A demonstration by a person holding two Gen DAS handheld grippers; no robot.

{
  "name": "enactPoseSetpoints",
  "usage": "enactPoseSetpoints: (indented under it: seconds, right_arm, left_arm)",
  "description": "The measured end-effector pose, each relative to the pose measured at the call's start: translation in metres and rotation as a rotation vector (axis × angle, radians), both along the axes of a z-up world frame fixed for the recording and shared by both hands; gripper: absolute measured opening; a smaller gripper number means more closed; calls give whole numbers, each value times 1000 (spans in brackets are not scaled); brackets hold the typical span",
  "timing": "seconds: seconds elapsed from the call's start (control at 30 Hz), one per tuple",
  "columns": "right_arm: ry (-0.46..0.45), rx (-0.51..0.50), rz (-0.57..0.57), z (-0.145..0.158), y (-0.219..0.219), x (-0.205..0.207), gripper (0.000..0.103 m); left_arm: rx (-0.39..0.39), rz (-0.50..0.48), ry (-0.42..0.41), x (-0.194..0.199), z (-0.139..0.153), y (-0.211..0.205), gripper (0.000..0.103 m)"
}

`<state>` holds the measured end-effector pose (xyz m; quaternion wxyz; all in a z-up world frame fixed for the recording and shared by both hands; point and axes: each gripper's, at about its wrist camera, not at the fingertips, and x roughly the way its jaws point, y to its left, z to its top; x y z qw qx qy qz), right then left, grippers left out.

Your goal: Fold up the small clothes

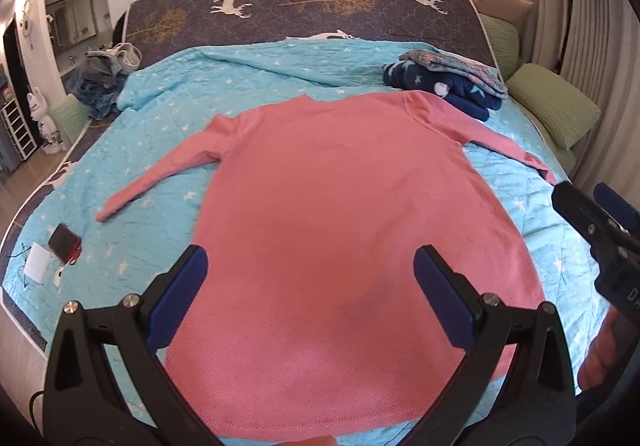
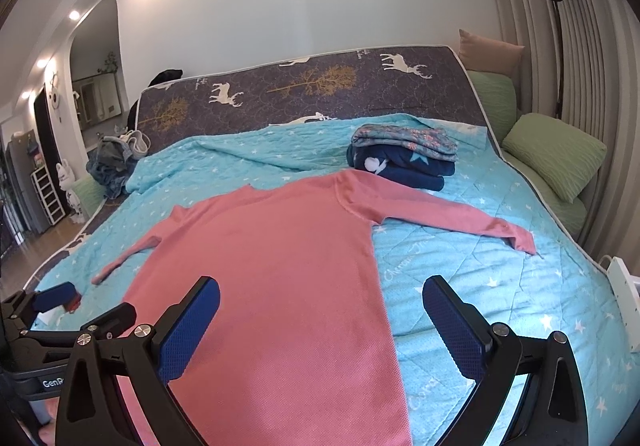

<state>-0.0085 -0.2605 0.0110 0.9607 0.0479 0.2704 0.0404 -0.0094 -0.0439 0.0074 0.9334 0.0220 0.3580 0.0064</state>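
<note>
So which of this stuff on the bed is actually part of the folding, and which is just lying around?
Part of the job:
pink top
folded stack
unfolded pile
left gripper
right gripper

Lying about:
green pillows
red gadget
white card

Wide bed (image 1: 256, 12) with dark deer-and-tree patterned mattress, mostly covered by turquoise star-print quilt (image 1: 168, 150). Spread flat at centre of quilt: pink long-sleeved knit top (image 1: 332, 206), sleeves out left and right. Far right, touching top's shoulder: stack of folded navy and floral clothes (image 1: 448, 80). Far left: heap of unfolded denim-blue clothes (image 1: 102, 80). Near left: small red-and-black device (image 1: 64, 242), white card (image 1: 37, 262).
</note>
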Motion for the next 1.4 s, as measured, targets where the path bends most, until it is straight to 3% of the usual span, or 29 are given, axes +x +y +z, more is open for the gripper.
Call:
enactPoseSetpoints:
  seconds: [0.13, 1.4]
  right_arm:
    - [-5, 2, -4, 1, 0, -1, 103]
    - [23, -40, 3, 1, 11, 2, 103]
  left_arm:
    - [33, -20, -6, -1, -2, -4, 102]
    - [15, -65, -62, -5, 0, -3, 102]
